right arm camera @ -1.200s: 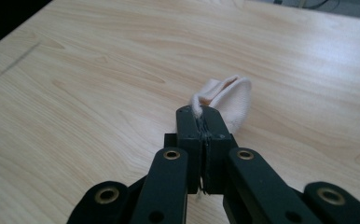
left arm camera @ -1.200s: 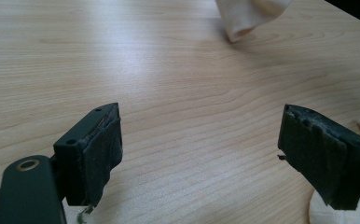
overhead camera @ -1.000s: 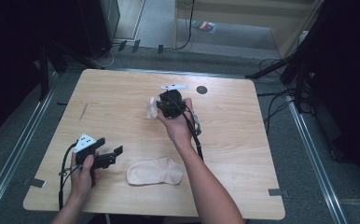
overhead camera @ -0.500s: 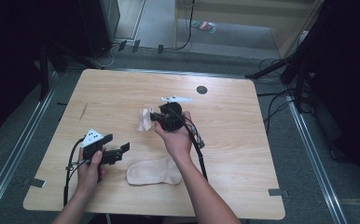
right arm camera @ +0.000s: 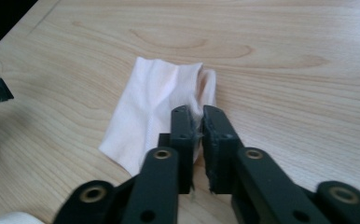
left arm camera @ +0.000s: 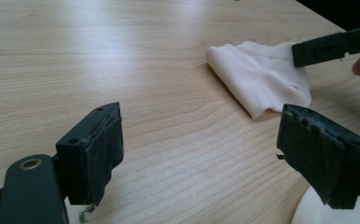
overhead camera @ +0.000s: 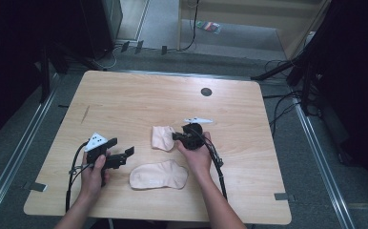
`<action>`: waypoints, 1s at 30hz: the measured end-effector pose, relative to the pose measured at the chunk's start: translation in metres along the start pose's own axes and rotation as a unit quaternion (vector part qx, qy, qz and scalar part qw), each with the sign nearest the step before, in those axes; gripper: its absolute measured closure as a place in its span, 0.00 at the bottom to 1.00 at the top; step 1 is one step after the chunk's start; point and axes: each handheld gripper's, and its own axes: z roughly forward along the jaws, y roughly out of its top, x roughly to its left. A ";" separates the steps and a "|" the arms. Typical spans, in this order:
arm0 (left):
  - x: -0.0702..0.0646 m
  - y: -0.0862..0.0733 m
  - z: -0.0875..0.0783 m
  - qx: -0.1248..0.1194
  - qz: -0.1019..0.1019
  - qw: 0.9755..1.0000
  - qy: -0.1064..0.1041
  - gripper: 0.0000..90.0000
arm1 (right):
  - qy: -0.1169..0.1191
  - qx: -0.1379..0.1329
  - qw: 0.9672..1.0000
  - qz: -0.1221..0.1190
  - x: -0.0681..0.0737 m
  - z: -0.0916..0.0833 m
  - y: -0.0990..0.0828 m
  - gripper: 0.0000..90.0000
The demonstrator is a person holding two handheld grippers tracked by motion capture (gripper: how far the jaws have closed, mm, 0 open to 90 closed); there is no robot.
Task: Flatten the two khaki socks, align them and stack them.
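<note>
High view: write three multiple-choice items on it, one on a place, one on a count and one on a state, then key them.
1. Where does the flat sock lie?
A. Beside the dark round hole at the far edge
B. Near the person's edge of the table, closer to the person than the folded sock
C. On the grey floor

2. How many pale pink socks are on the table?
A. One
B. Two
C. Four

3. How do the jaws of the left tool stand?
A. Clamped on a sock
B. Shut with nothing between them
C. Wide apart with only bare wood between them

Key:
1. B, as the sock is spread out near the person's edge.
2. B, one flat and one folded.
3. C, as the left gripper view shows a broad gap over bare wood.
</note>
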 end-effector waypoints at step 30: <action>-0.008 0.001 0.007 0.025 0.031 0.999 0.019 0.17 | -0.006 -0.029 0.998 -0.053 0.051 -0.008 0.024 0.99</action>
